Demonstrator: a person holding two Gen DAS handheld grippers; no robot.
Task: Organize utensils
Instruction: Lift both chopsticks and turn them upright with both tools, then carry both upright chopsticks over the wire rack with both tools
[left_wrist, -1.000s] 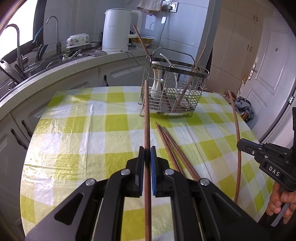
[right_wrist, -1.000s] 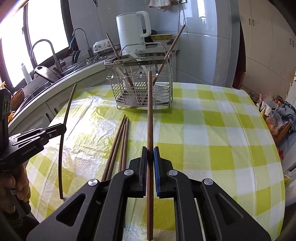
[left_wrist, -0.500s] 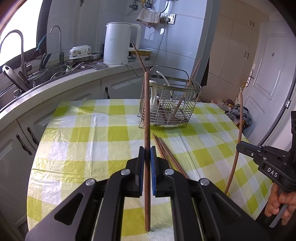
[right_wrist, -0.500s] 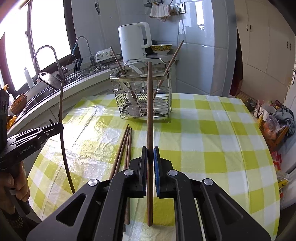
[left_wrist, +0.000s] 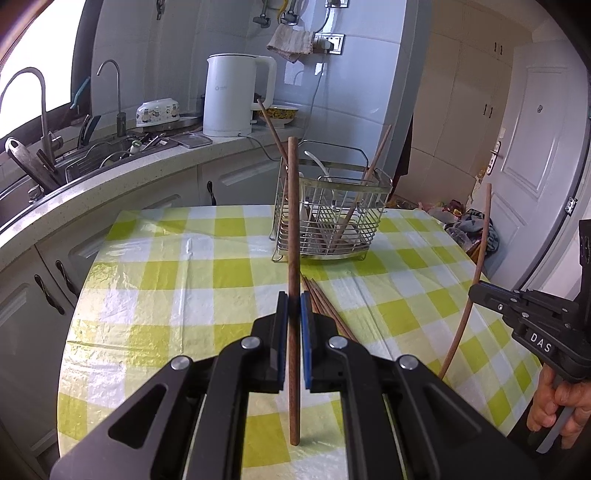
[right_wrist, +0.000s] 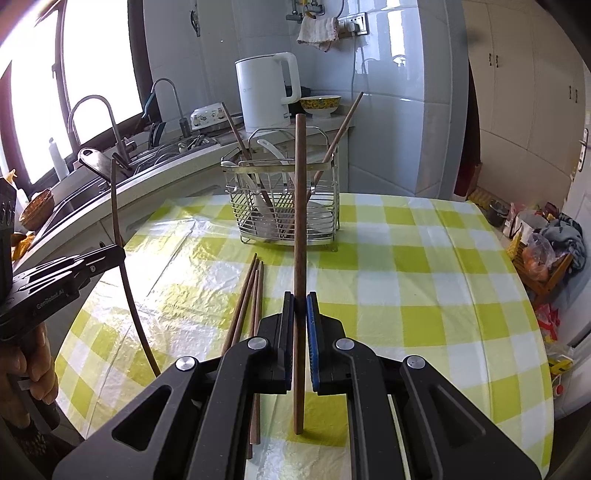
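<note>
My left gripper (left_wrist: 293, 299) is shut on a brown wooden chopstick (left_wrist: 291, 229), held upright above the table. My right gripper (right_wrist: 300, 299) is shut on another chopstick (right_wrist: 299, 206), also upright. Each gripper shows in the other's view: the right one (left_wrist: 476, 290) at the right edge, the left one (right_wrist: 118, 254) at the left edge. A wire utensil basket (left_wrist: 328, 218) stands at the far side of the table (right_wrist: 288, 206), holding two leaning chopsticks and white spoons. Several loose chopsticks (right_wrist: 247, 299) lie on the cloth in front of it (left_wrist: 321, 302).
The round table has a yellow-and-white checked cloth (left_wrist: 166, 273). Behind it runs a counter with a white kettle (left_wrist: 232, 96), bowls and a sink with taps (left_wrist: 40, 122). A white door (left_wrist: 532, 158) and floor clutter (right_wrist: 546, 243) are to the right.
Both grippers have lifted and tilted their chopsticks from near-flat to upright, clear of the table. The basket now sits farther off in both views.
</note>
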